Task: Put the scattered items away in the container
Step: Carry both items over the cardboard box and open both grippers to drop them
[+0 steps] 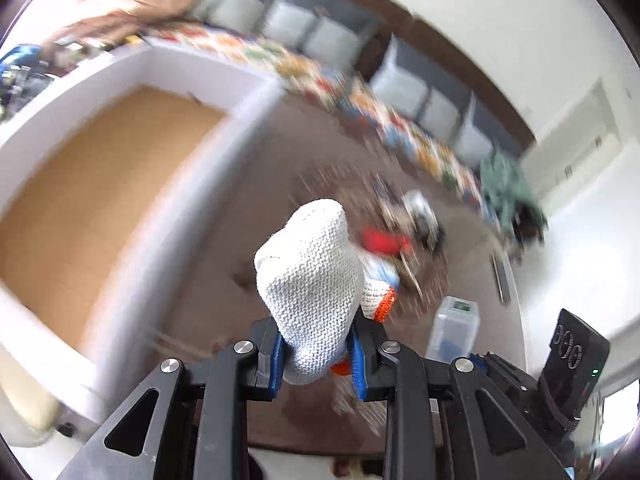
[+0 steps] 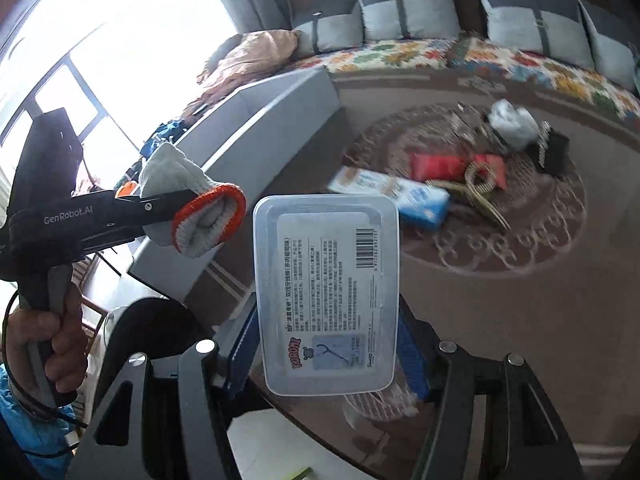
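Observation:
My left gripper [image 1: 318, 364] is shut on a white knitted glove with an orange cuff [image 1: 310, 280], held above the round brown table, right of the open box [image 1: 92, 184] with white walls and a brown floor. The glove [image 2: 192, 208] and left gripper [image 2: 168, 204] also show in the right wrist view. My right gripper [image 2: 326, 352] is shut on a clear plastic lidded box with a printed label [image 2: 326, 296], held above the table. The clear box [image 1: 454, 328] also shows in the left wrist view.
On the table [image 2: 520, 320] lie a red packet [image 2: 440, 166], a blue and white carton [image 2: 392, 194], a white crumpled bag [image 2: 514, 122], a black object [image 2: 554, 152] and a metal clip. A sofa with grey cushions [image 2: 408, 12] and a floral cover stands behind.

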{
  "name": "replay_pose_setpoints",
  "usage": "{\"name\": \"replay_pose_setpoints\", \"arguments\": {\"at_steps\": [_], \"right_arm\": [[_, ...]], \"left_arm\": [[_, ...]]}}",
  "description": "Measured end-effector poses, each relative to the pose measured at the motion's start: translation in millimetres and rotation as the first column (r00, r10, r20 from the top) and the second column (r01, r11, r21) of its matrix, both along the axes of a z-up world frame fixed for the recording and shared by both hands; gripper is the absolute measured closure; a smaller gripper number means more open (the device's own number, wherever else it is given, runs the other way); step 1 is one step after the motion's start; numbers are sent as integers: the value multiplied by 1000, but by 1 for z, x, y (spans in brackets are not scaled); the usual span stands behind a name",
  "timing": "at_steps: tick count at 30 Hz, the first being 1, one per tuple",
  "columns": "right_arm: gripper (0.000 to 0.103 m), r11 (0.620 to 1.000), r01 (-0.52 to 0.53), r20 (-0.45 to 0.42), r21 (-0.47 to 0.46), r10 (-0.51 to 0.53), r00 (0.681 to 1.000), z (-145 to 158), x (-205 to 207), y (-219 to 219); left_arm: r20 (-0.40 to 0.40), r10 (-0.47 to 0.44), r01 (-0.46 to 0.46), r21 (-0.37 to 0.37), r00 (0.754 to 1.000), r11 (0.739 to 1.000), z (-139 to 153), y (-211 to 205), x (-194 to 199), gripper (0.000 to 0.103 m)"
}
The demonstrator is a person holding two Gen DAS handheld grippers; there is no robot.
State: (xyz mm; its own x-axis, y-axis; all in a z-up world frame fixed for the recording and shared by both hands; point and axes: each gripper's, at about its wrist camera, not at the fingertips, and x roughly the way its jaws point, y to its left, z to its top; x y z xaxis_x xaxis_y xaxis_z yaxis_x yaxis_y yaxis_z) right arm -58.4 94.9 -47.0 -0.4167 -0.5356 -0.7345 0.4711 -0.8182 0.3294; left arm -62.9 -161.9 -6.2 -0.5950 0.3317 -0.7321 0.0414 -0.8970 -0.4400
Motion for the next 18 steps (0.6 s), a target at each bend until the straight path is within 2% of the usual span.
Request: {"name": "replay_pose_setpoints", "arguments": {"at_steps": [4,8,13,15,18], "right_arm": [[41,992,-123,-65,-31,121,991,39,-34,-90],[41,975,-221,-84,-39,217,973,46,-62,-183],[41,953,-303,-35,-2,303,952,18,-87,-280],[40,942,-335,-14,29,335,942,1,-89,-302],[40,929,-354,-4,103,356,934,-20,-89,-324]], "left_arm": [[-26,127,-128,-66,992,990,22,-88,-8,77],[53,207,-200,-114,977,973,6,-168,-24,77],[137,230,-202,-187,964,961,-26,-209,-39,77],[154,224,-192,-198,962,961,-35,-213,-41,76],[186,216,-181,-188,959,965,-47,-219,-40,69]]}}
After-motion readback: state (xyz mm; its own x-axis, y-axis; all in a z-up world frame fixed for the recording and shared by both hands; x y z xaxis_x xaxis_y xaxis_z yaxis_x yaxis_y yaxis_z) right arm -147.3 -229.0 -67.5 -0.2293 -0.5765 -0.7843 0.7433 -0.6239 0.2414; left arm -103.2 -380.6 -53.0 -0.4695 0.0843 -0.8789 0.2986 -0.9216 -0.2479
